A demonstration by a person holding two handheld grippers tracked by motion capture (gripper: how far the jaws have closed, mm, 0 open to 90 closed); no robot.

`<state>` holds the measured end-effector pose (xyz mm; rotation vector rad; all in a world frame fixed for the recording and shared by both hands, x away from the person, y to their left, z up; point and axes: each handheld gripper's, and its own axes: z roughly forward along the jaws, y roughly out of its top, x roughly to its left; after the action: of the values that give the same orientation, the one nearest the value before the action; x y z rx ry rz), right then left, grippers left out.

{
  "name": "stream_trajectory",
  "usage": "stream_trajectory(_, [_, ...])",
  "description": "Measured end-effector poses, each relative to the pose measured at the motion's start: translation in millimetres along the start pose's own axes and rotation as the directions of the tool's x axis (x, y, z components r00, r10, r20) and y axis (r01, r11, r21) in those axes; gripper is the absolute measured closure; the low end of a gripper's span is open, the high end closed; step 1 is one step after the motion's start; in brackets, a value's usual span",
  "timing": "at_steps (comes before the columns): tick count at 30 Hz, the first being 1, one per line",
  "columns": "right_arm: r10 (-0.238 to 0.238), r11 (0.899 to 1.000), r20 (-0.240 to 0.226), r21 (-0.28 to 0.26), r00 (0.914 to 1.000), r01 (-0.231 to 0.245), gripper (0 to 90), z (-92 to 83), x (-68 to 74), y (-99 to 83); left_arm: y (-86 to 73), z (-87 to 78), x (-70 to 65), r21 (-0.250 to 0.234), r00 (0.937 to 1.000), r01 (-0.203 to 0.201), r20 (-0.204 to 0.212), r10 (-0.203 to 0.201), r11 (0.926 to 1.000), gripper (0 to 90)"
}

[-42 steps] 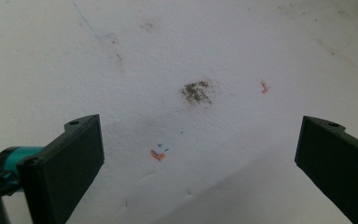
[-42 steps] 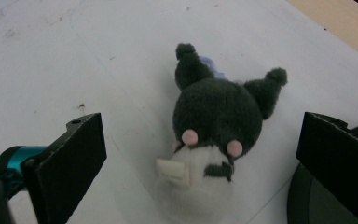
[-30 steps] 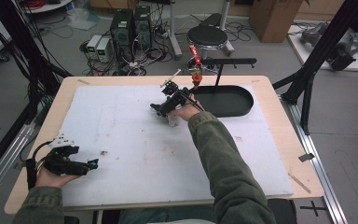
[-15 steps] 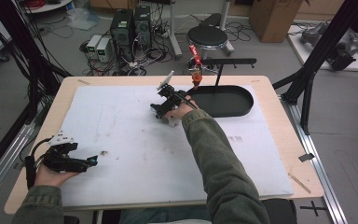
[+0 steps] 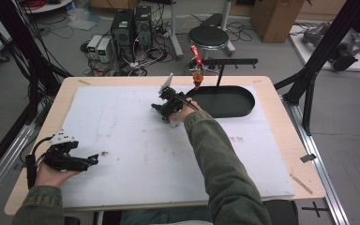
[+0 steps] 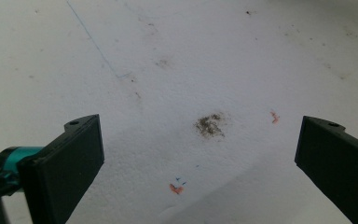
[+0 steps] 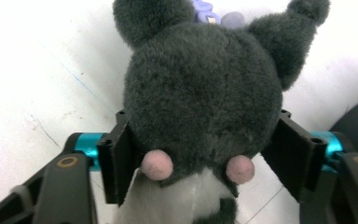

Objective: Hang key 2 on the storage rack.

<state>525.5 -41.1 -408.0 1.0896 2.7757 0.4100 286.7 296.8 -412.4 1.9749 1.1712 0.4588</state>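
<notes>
A dark grey plush toy (image 7: 200, 88) with round ears, pink cheeks and a white front sits between the jaws of my right gripper (image 7: 200, 163). The jaws have just been closing, and both pads now press on the sides of its head. In the high view the right gripper (image 5: 165, 111) is at the far middle of the white board, with the plush toy (image 5: 172, 122) under it. My left gripper (image 5: 93, 160) rests near the board's front left corner. Its jaws stand wide open over bare board, left gripper (image 6: 200, 158) holding nothing.
A black oval tray (image 5: 243, 107) lies just right of the right gripper. Behind the tray stands a black stand (image 5: 221, 70) with a red and orange object (image 5: 197, 70) hanging from it. The white board (image 5: 136, 150) carries small stains (image 6: 209, 125).
The right gripper has edged slightly left and lower over the plush toy. The left hand and its gripper have stayed where they were.
</notes>
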Motion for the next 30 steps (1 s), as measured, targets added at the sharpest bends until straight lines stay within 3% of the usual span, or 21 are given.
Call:
stream_trajectory(3, [0.010, 1.000, -0.005, 0.001, 0.9999, -0.010, 38.2, -1.0, 0.0, 0.2, 0.2, 0.8, 0.3, 0.003, 1.0000, -0.003, 0.001, 0.003, 1.0000, 1.7])
stream_trajectory(9, [-0.037, 0.999, 0.006, 0.009, 0.9993, 0.037, 42.1, -4.0, 3.6, 0.0, 0.3, 3.0, 0.3, 0.012, 1.0000, -0.007, -0.002, 0.007, 0.9999, 1.7])
stream_trajectory(18, [-0.023, 1.000, -0.053, -0.002, 0.9983, 0.023, 43.8, -8.6, -0.1, -2.2, 0.3, 6.0, -0.1, 0.018, 0.9999, -0.012, -0.002, 0.012, 0.9998, 1.7])
stream_trajectory(27, [-0.003, 0.999, -0.134, -0.036, 0.9909, -0.002, 45.2, -23.2, -7.2, -5.8, 0.5, 8.5, 0.5, 0.030, 0.9997, -0.024, 0.001, 0.024, 0.9993, 1.7])
stream_trajectory(30, [-0.020, 0.999, -0.146, -0.039, 0.9891, 0.015, 45.2, -28.7, -9.9, -8.2, 0.4, 10.2, 1.1, 0.034, 0.9997, -0.025, 0.004, 0.024, 0.9991, 1.7])
